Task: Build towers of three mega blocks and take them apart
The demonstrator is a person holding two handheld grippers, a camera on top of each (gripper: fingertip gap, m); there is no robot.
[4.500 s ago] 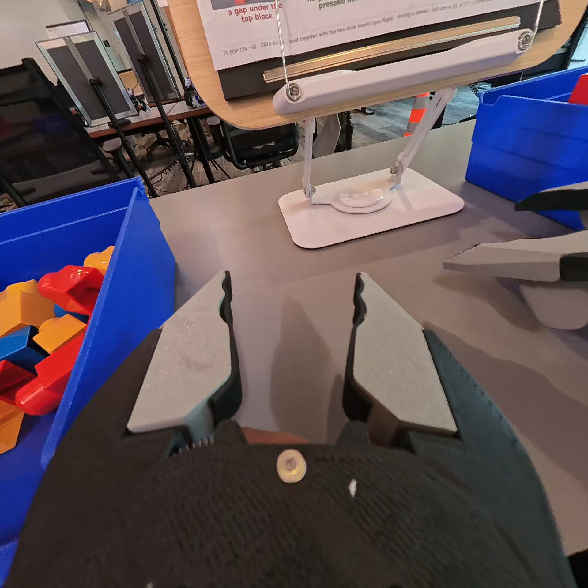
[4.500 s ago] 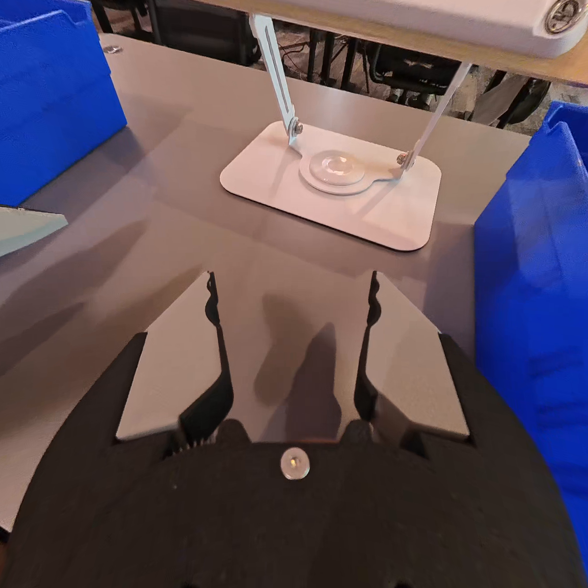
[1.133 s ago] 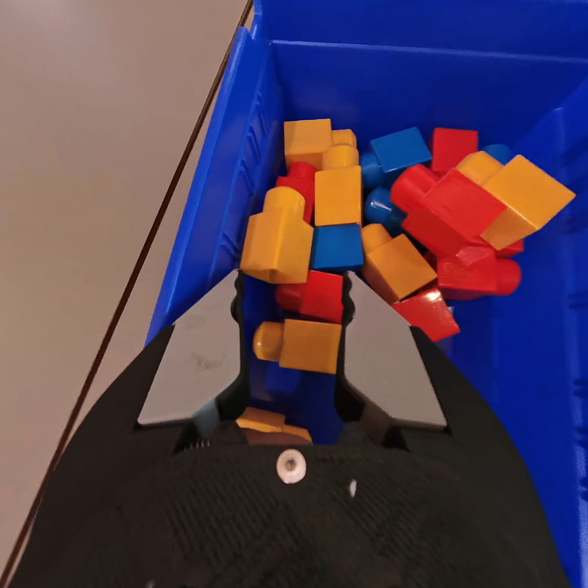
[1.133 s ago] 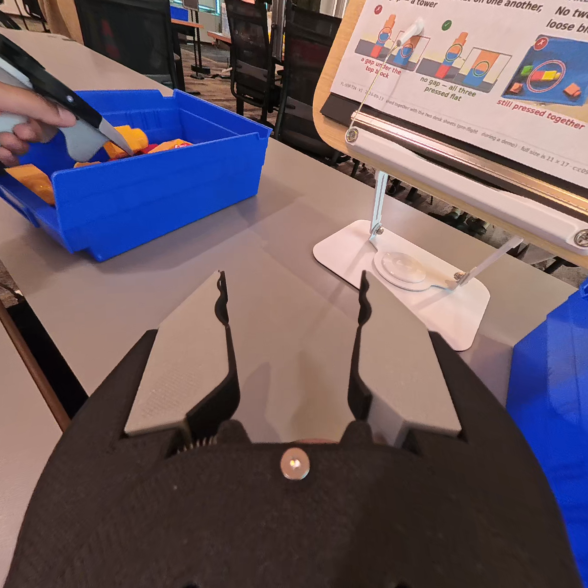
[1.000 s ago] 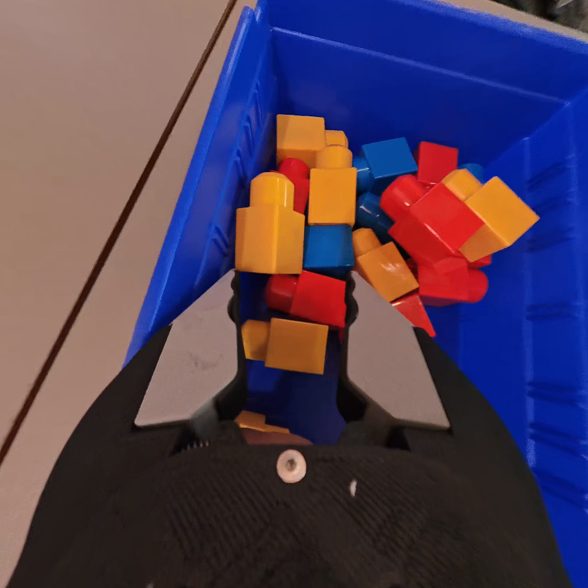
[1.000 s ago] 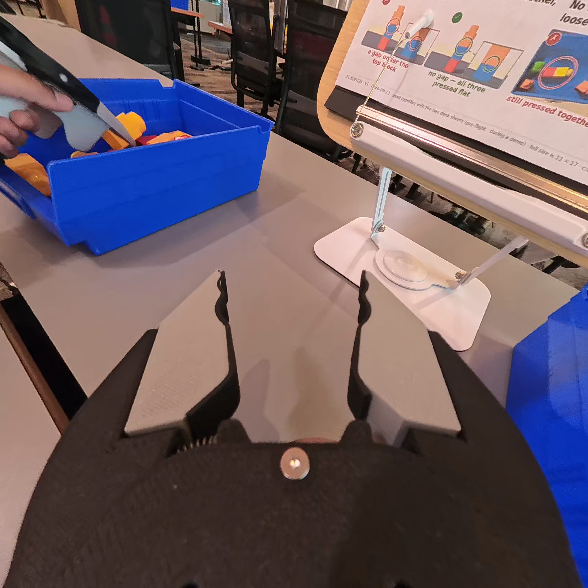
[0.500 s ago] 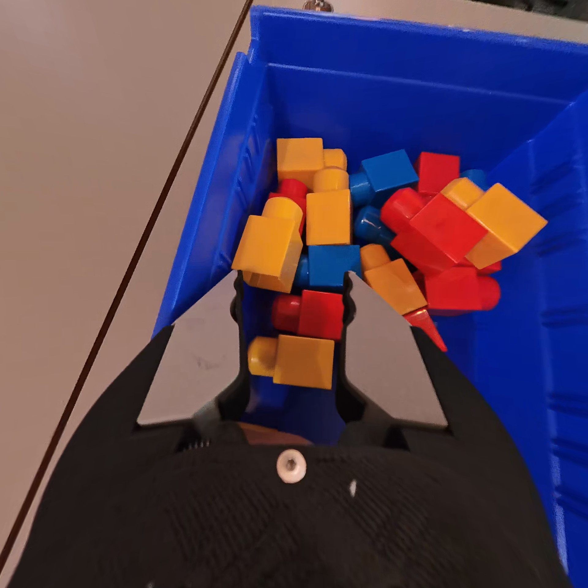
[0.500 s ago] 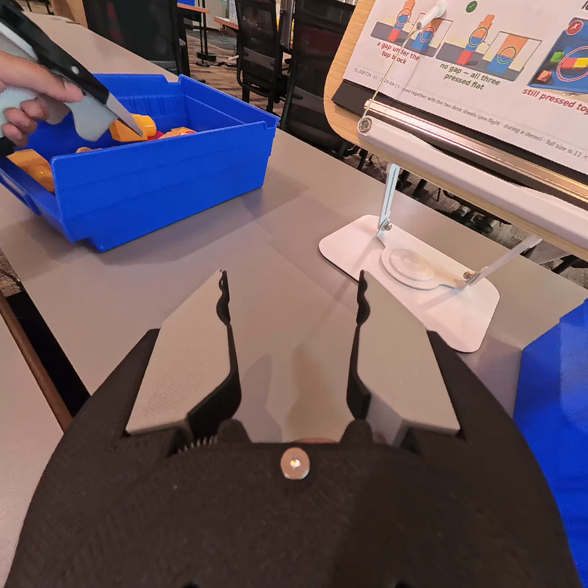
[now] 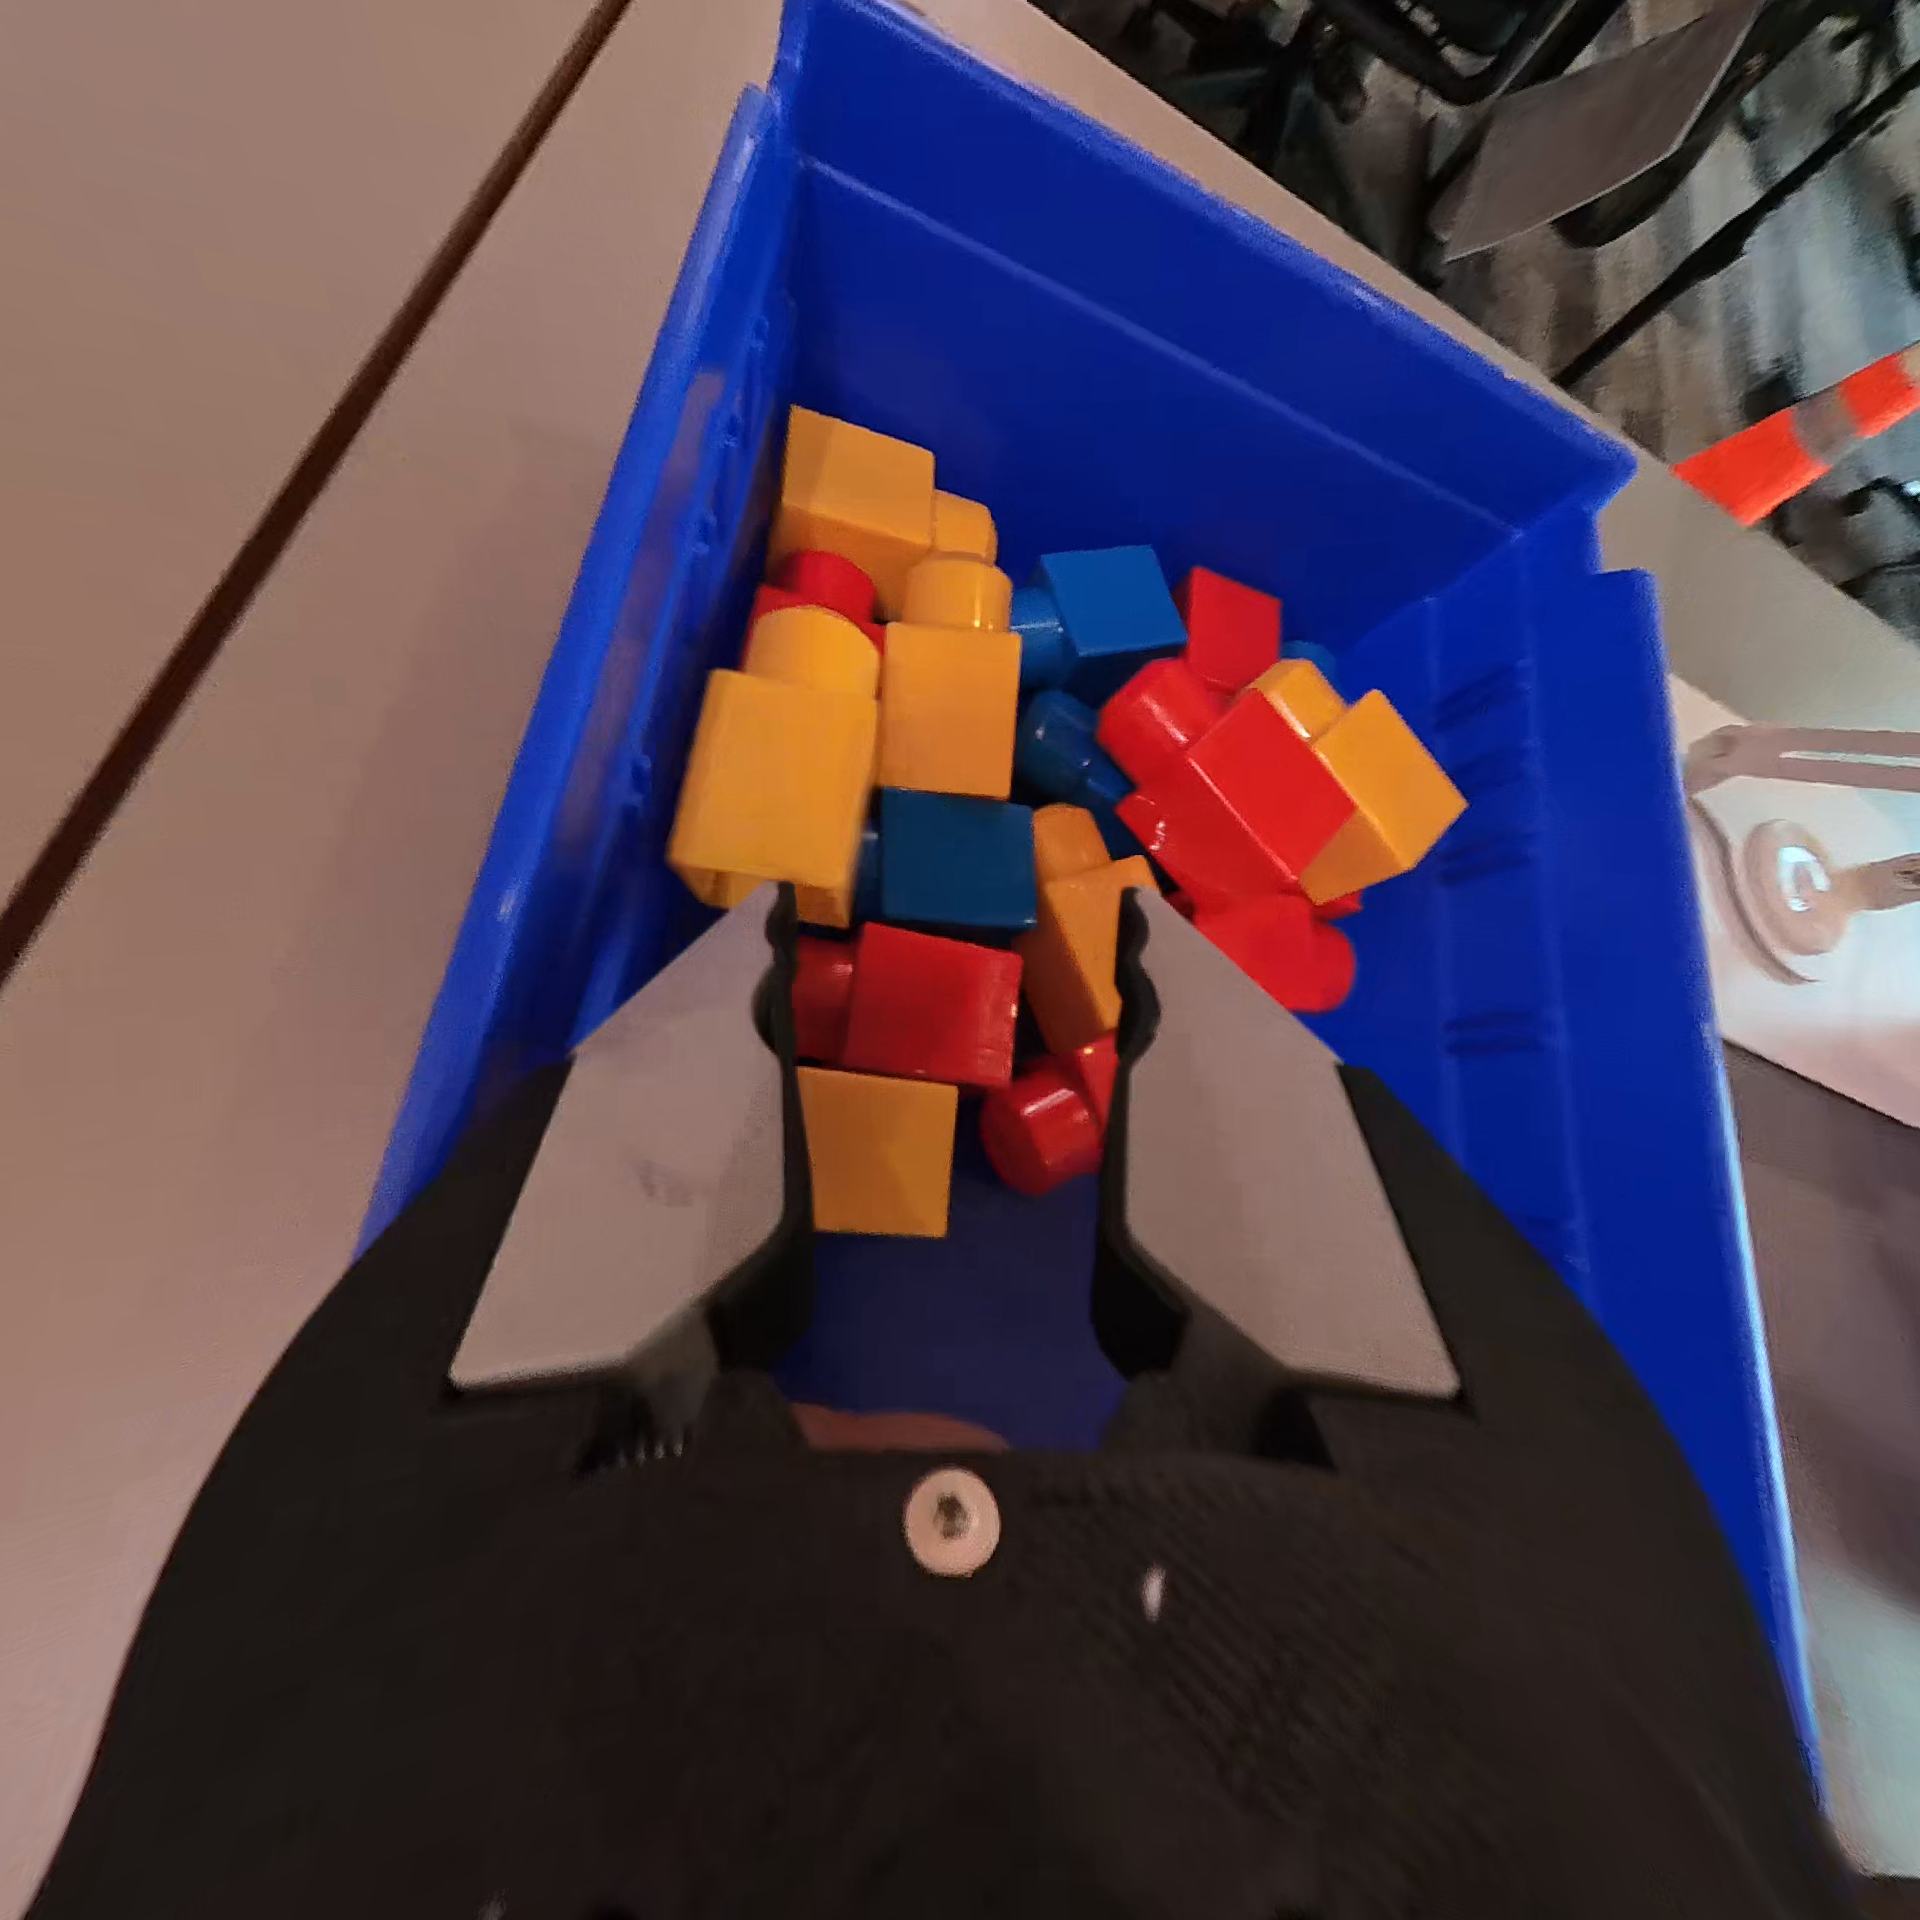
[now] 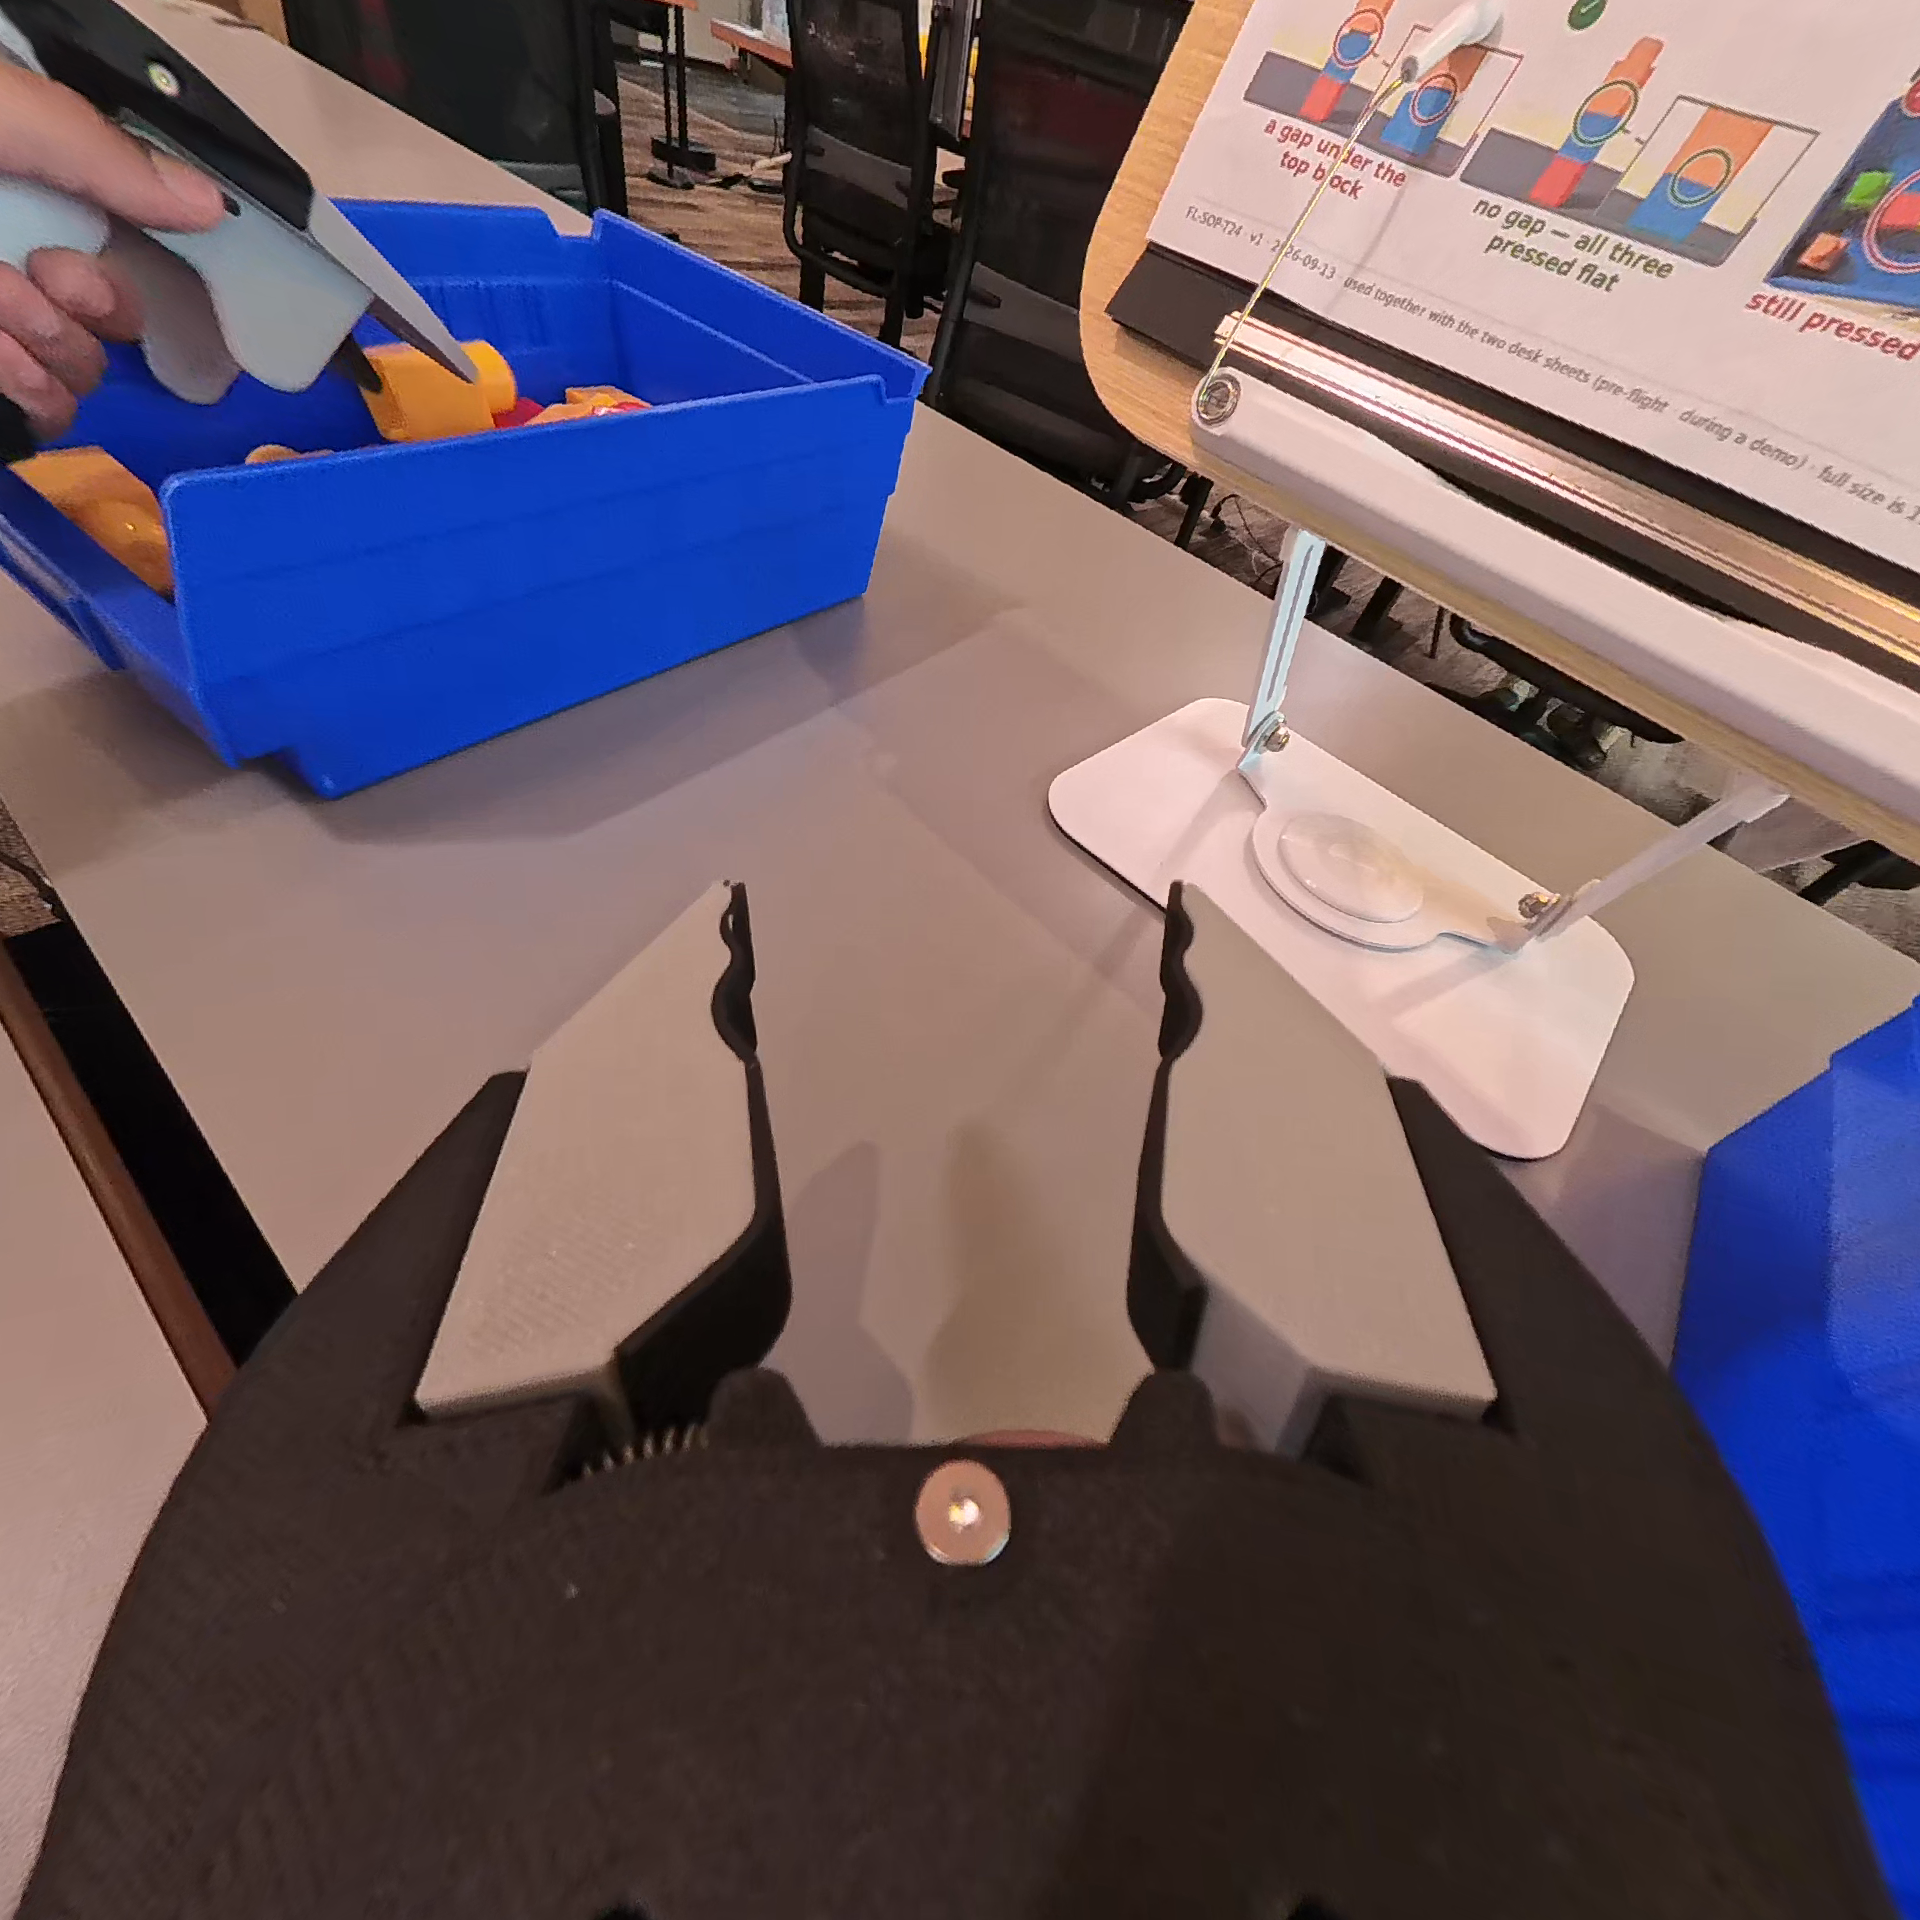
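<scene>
In the left wrist view, the left gripper (image 9: 951, 914) hangs over the blue bin (image 9: 1122, 343), its jaws spread wide with a red block (image 9: 930, 1003) and an orange block (image 9: 878, 1148) showing between them, neither one clearly clamped. Orange, red and blue mega blocks (image 9: 1039, 727) lie heaped at centre frame. In the right wrist view, that bin (image 10: 499, 582) sits at upper left on the grey table (image 10: 831, 831). The right gripper (image 10: 951, 914) at lower centre is wide apart and empty. A white document stand (image 10: 1351, 894) stands at right.
</scene>
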